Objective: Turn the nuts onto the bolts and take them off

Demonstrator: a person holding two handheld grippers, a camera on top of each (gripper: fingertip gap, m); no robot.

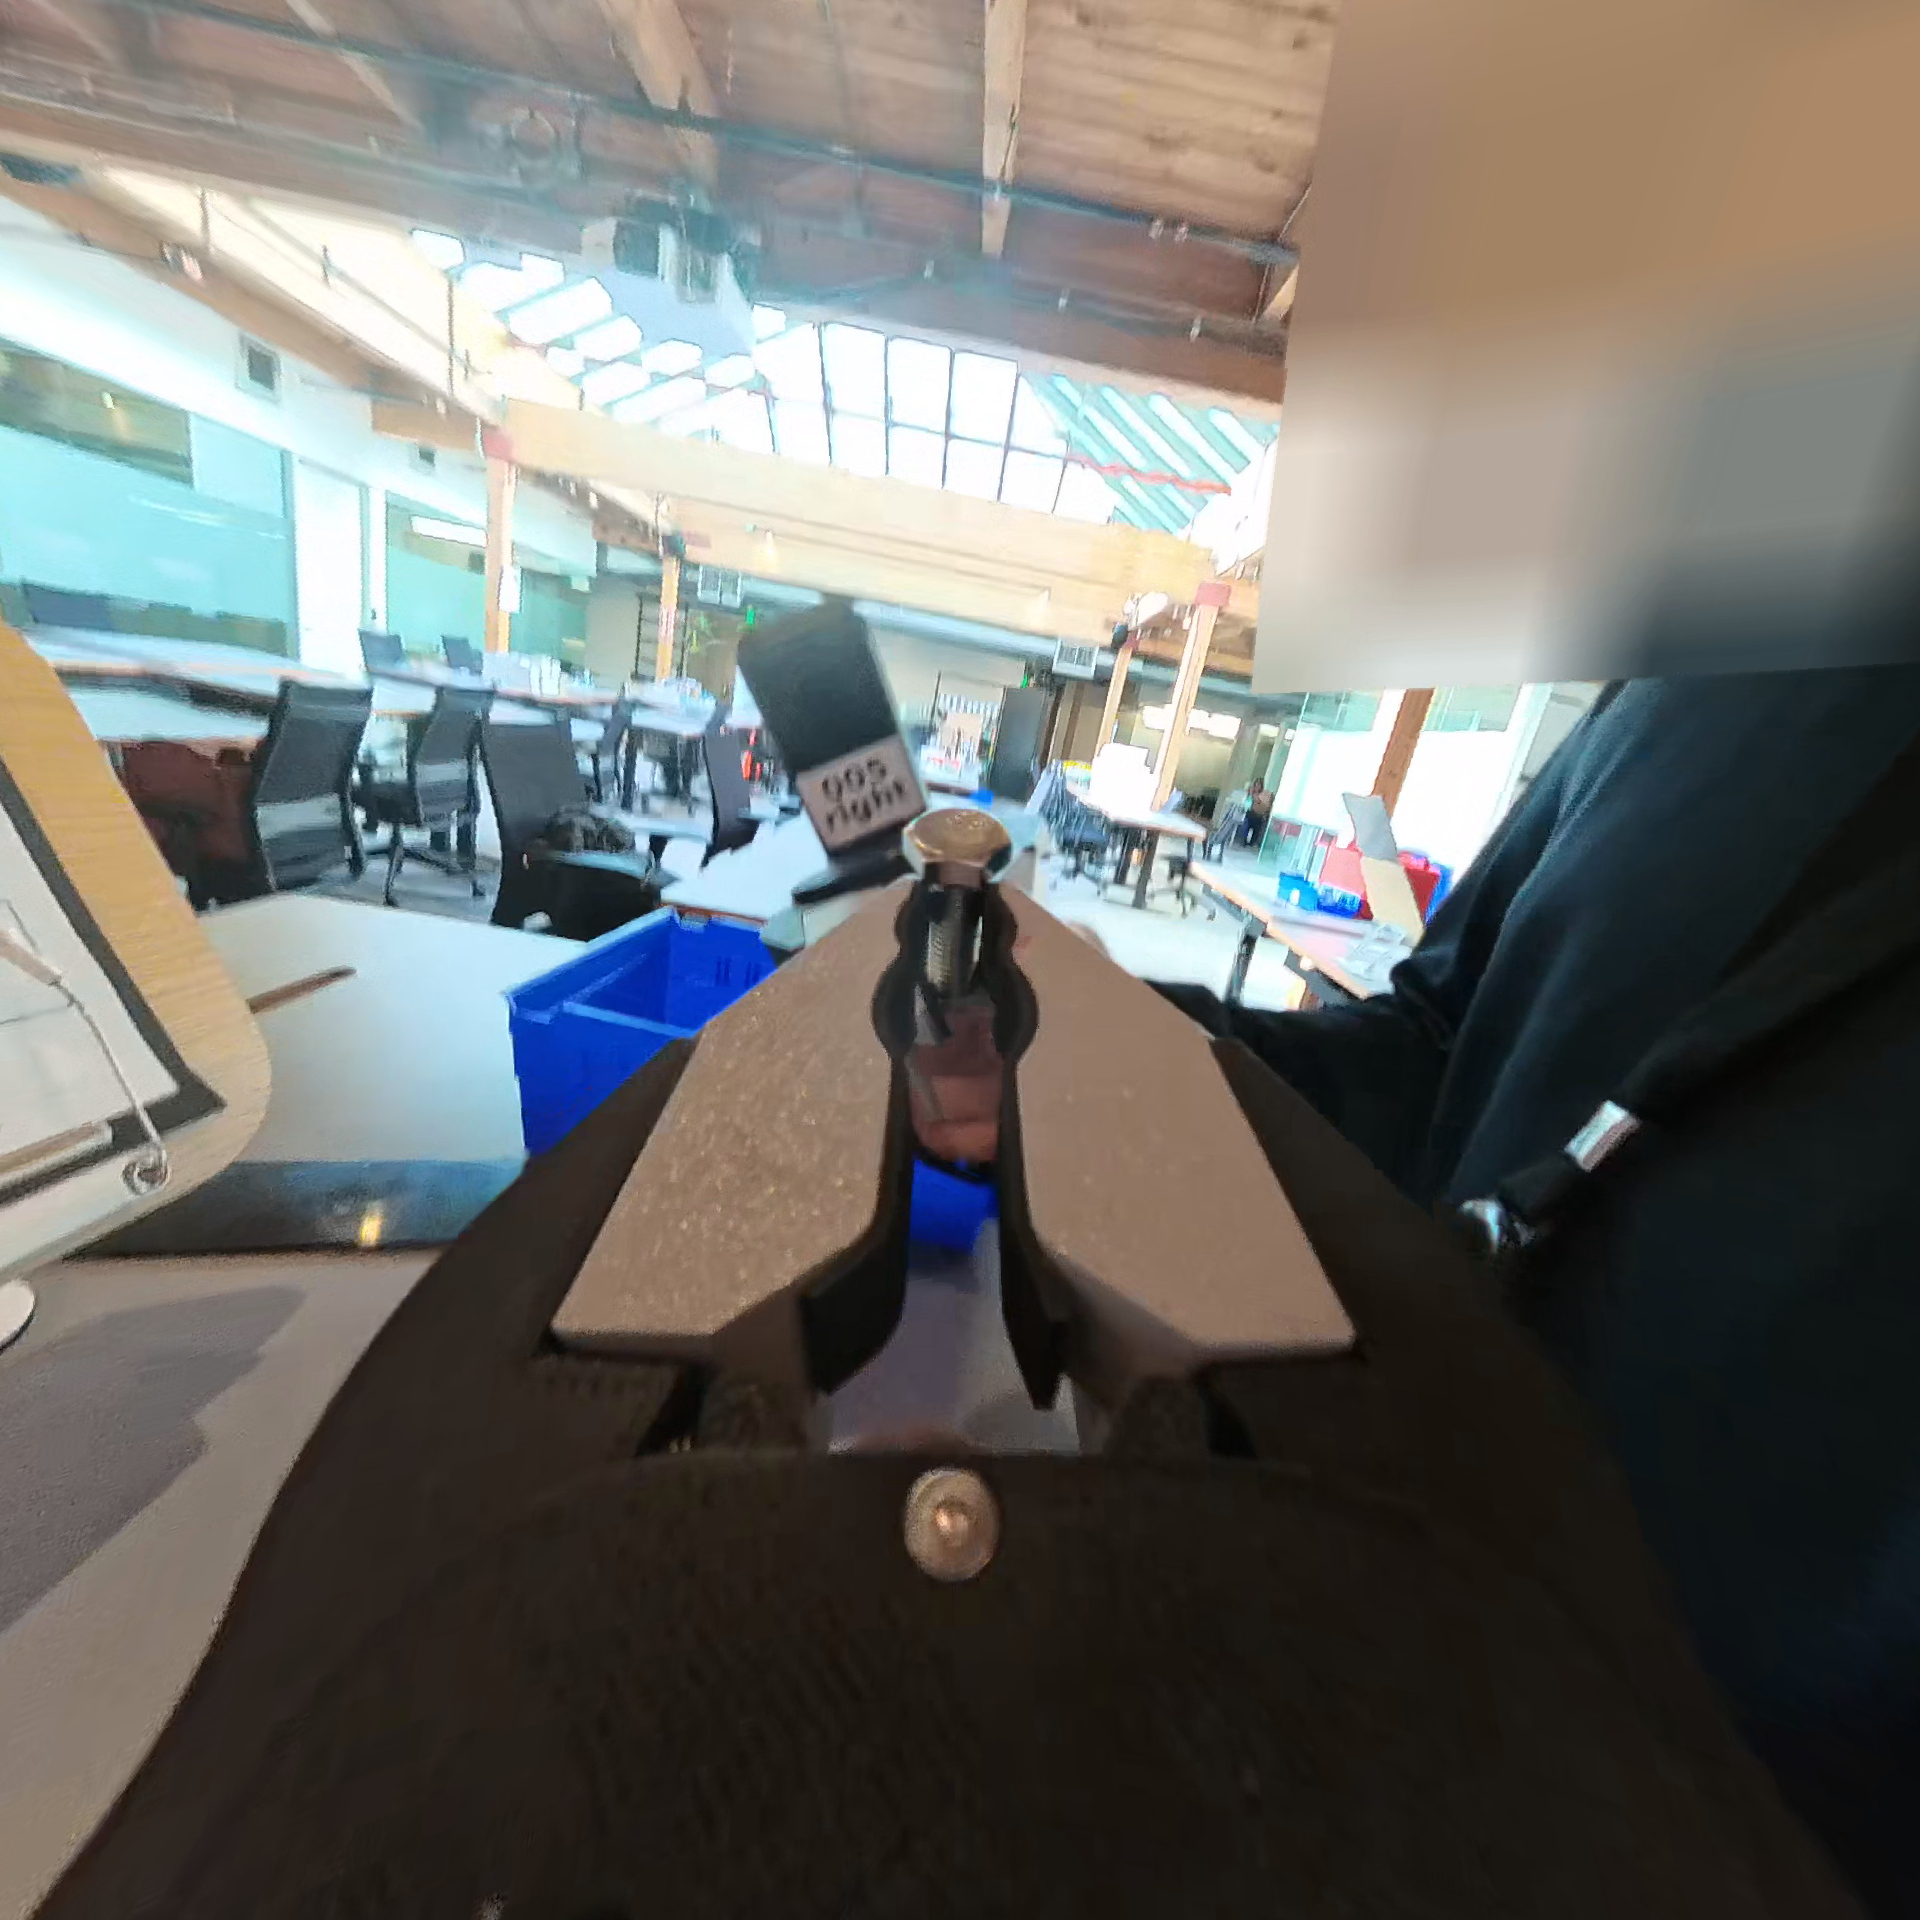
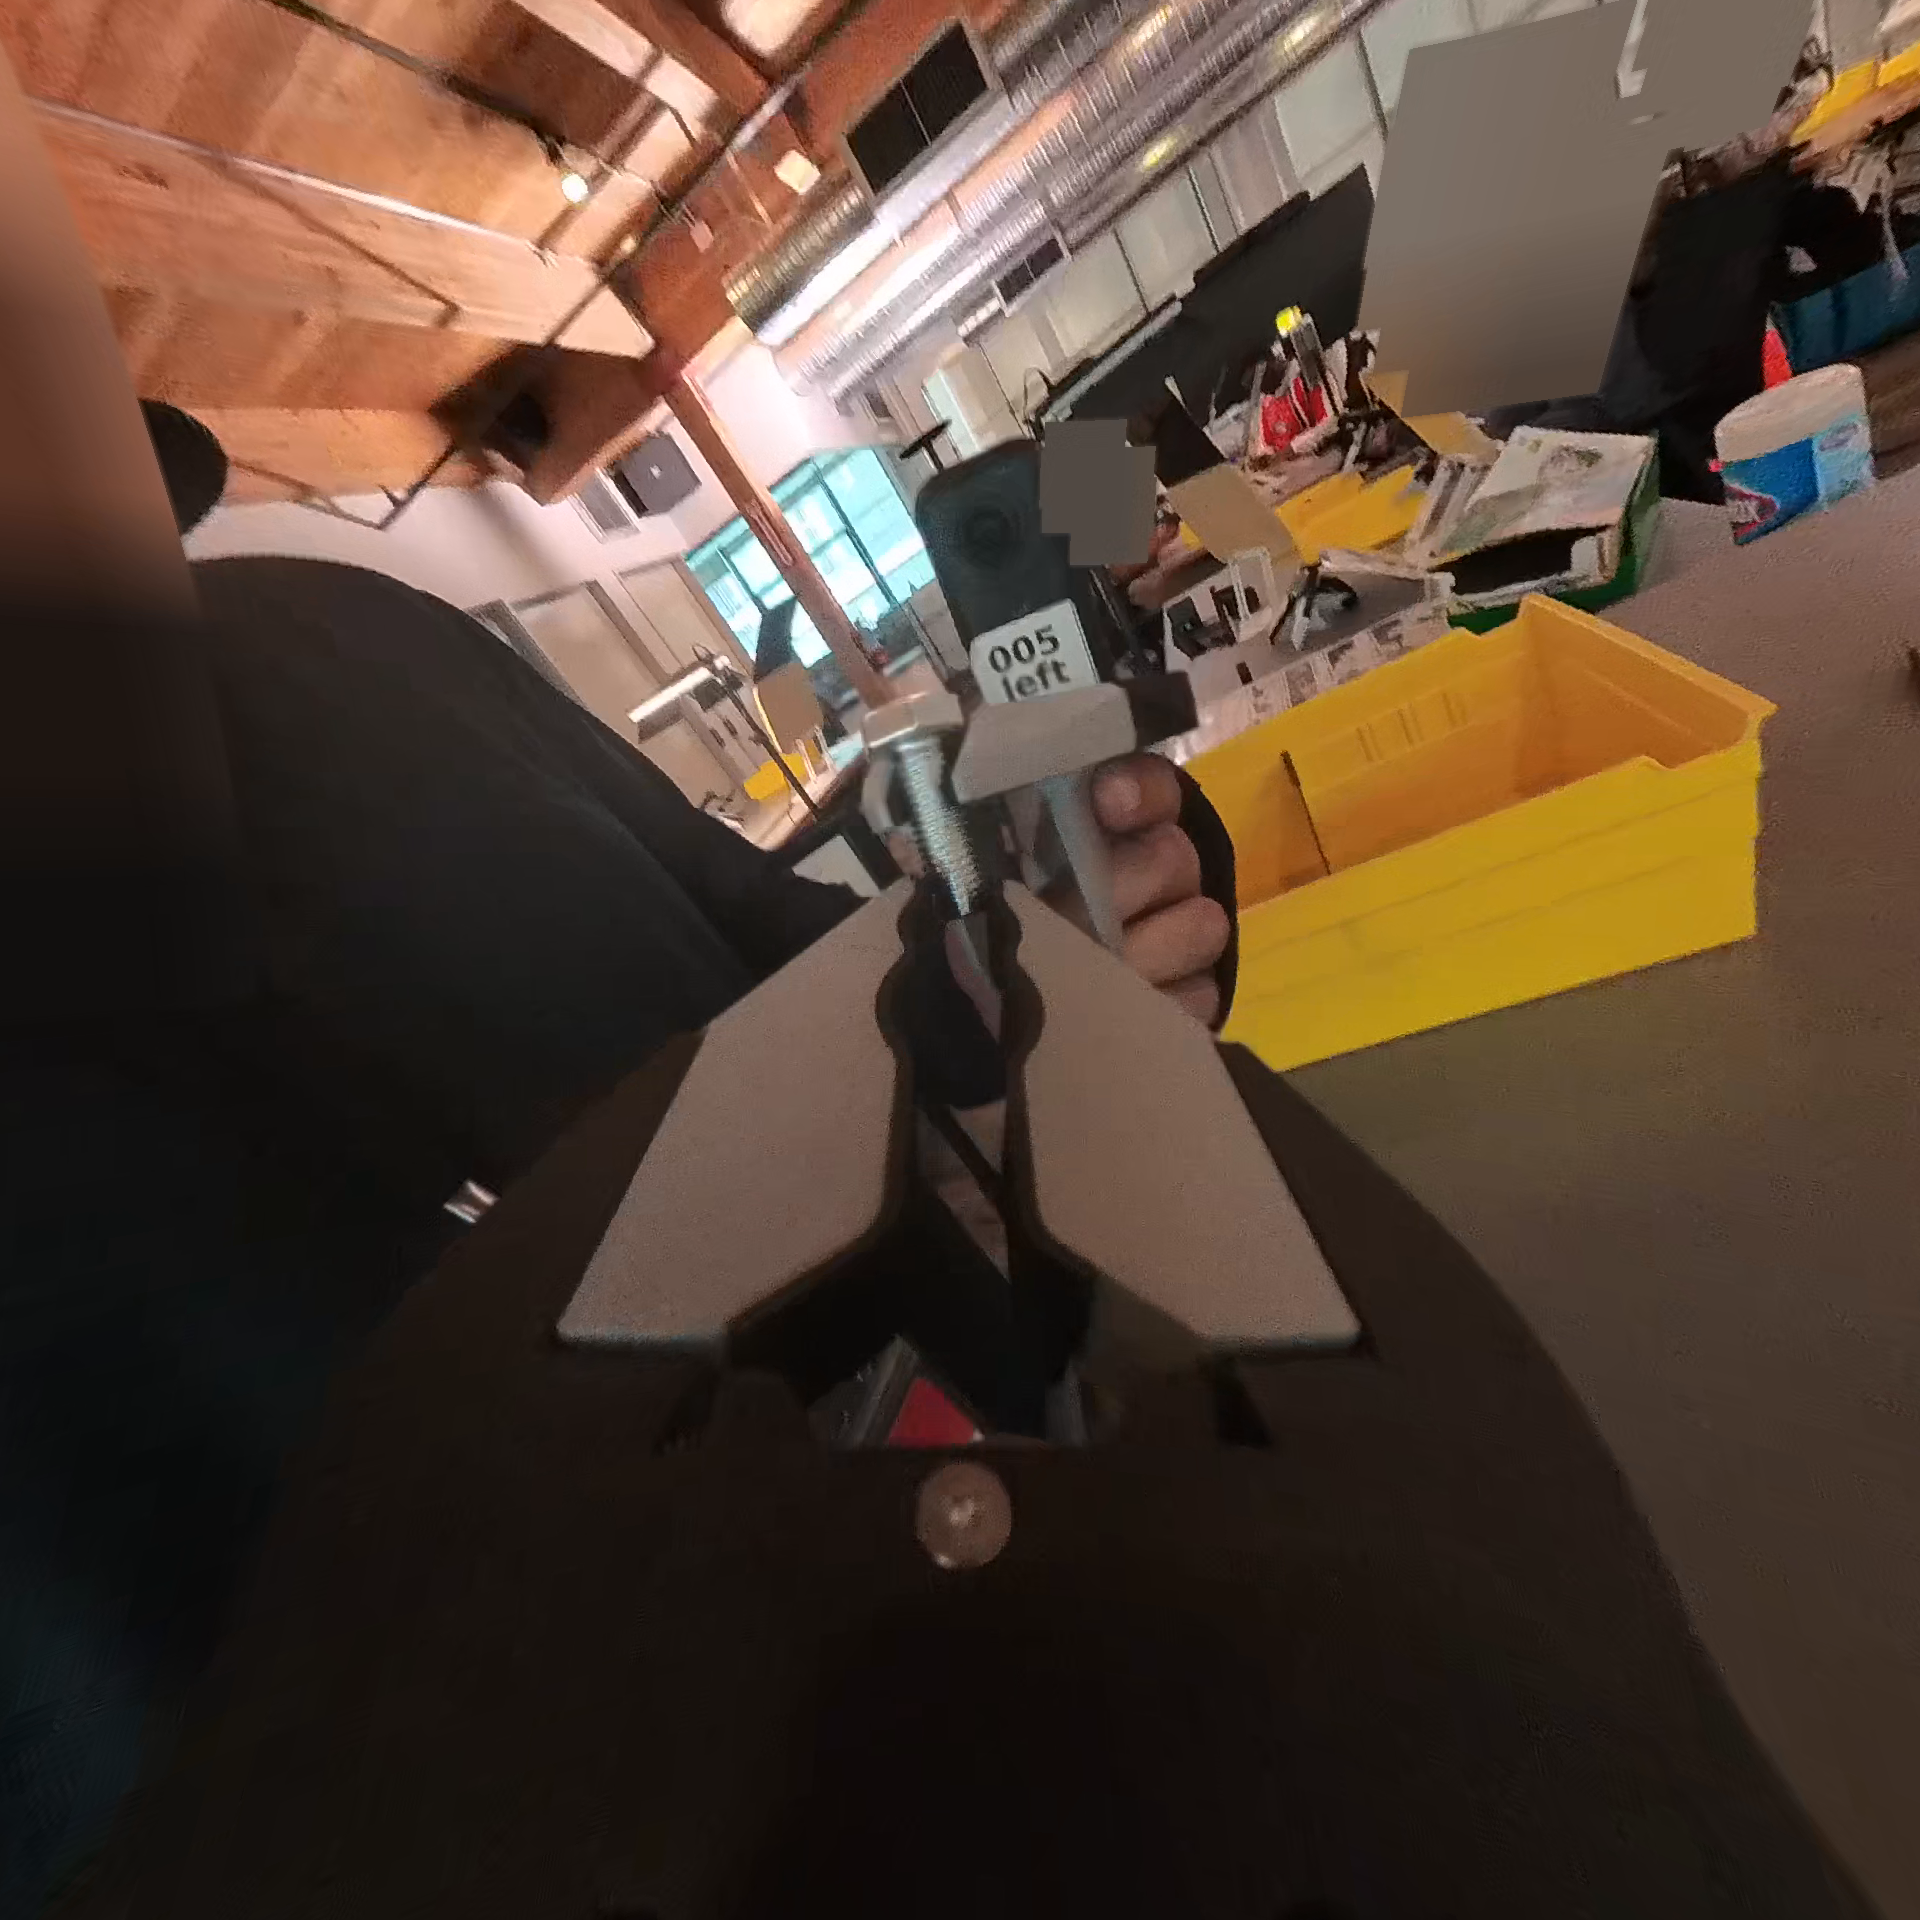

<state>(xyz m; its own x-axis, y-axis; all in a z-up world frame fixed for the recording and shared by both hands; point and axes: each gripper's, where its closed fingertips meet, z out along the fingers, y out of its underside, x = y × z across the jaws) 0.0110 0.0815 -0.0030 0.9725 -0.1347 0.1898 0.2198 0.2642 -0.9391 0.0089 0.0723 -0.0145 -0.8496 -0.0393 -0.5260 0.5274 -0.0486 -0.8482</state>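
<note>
A silver hex-head bolt (image 1: 954, 844) stands upright in the air, head up. My left gripper (image 1: 951, 920) is shut on its shaft just under the head. In the right wrist view the bolt (image 2: 925, 805) runs from the left gripper (image 2: 930, 774) down into my right gripper (image 2: 961, 920), which is shut on the threaded lower end. I see no nut; the fingers hide whatever sits on that end. The right gripper's black camera housing (image 1: 816, 696) shows behind the bolt. A hand (image 2: 1153, 873) holds the left gripper's handle.
A blue bin (image 1: 613, 1029) sits on the table below the grippers. A yellow divided bin (image 2: 1507, 831) stands on the grey table (image 2: 1662, 1195), with cluttered boxes and a white-and-blue tub (image 2: 1797, 457) behind. The person's dark clothing (image 1: 1683, 1039) is close by. Both grippers' tips are close together, under 4 cm apart.
</note>
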